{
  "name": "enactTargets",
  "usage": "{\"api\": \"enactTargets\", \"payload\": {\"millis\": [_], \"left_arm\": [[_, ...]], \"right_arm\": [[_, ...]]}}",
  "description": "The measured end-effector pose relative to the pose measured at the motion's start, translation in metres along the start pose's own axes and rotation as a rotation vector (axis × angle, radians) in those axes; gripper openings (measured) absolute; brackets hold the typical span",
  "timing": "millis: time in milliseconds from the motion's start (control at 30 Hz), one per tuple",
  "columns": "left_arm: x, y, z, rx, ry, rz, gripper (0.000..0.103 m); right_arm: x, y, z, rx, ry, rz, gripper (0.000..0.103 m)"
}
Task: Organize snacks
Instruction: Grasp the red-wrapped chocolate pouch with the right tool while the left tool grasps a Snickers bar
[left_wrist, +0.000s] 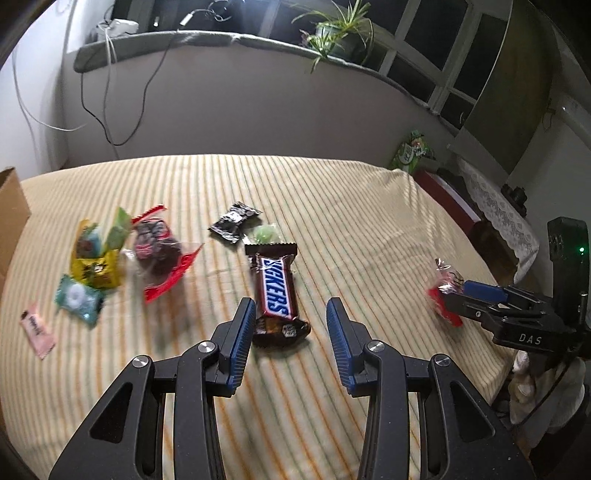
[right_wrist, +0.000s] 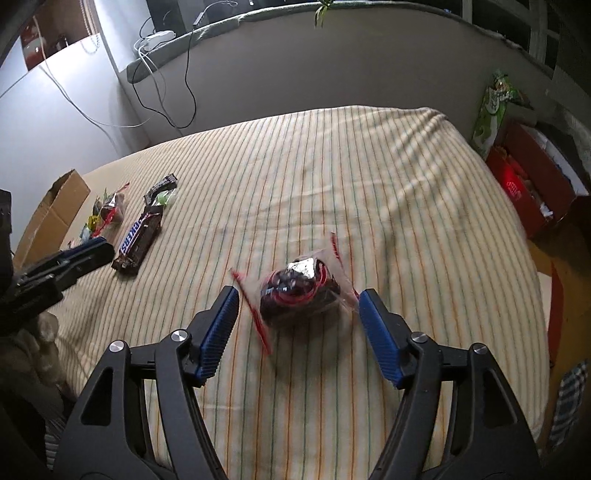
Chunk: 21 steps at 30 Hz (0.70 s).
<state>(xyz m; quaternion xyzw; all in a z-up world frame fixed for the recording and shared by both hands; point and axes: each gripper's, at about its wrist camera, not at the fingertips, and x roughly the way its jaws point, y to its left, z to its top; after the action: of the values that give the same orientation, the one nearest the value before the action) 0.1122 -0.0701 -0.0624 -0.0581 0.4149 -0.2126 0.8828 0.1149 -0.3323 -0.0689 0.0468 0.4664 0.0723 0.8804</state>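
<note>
A Snickers bar (left_wrist: 276, 291) lies on the striped bedspread (left_wrist: 351, 229), its near end between the jaws of my open left gripper (left_wrist: 291, 310). A red-trimmed clear packet with a dark cake (right_wrist: 300, 291) lies between the jaws of my open right gripper (right_wrist: 299, 299); it also shows in the left wrist view (left_wrist: 445, 291) at the right gripper's tips. A second such packet (left_wrist: 159, 251), a black sachet (left_wrist: 233, 220), a green candy (left_wrist: 265, 234), a yellow packet (left_wrist: 96, 266), a teal mint (left_wrist: 77, 299) and a pink sachet (left_wrist: 37, 328) lie further left.
A cardboard box (left_wrist: 11, 221) stands at the bed's left edge, also in the right wrist view (right_wrist: 55, 210). A red box (right_wrist: 532, 177) and a green snack bag (right_wrist: 493, 107) sit beyond the bed's right side. A wall with cables stands behind.
</note>
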Motion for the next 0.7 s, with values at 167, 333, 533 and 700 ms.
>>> {"api": "enactTargets", "payload": {"millis": [167, 333, 533, 700], "left_arm": [[0.019, 0.000, 0.005, 0.002, 0.033, 0.027, 0.039], [0.029, 0.007, 0.006, -0.009, 0.055, 0.056, 0.039], [0.033, 0.004, 0.007, 0.024, 0.056, 0.078, 0.038], [0.036, 0.004, 0.008, 0.026, 0.052, 0.078, 0.028]], "right_arm": [[0.008, 0.001, 0.006, 0.005, -0.006, 0.001, 0.071], [0.007, -0.001, 0.003, 0.011, -0.013, -0.020, 0.071], [0.015, -0.007, 0.006, -0.002, -0.011, -0.043, 0.081], [0.022, -0.007, 0.012, -0.020, -0.019, -0.020, 0.081]]}}
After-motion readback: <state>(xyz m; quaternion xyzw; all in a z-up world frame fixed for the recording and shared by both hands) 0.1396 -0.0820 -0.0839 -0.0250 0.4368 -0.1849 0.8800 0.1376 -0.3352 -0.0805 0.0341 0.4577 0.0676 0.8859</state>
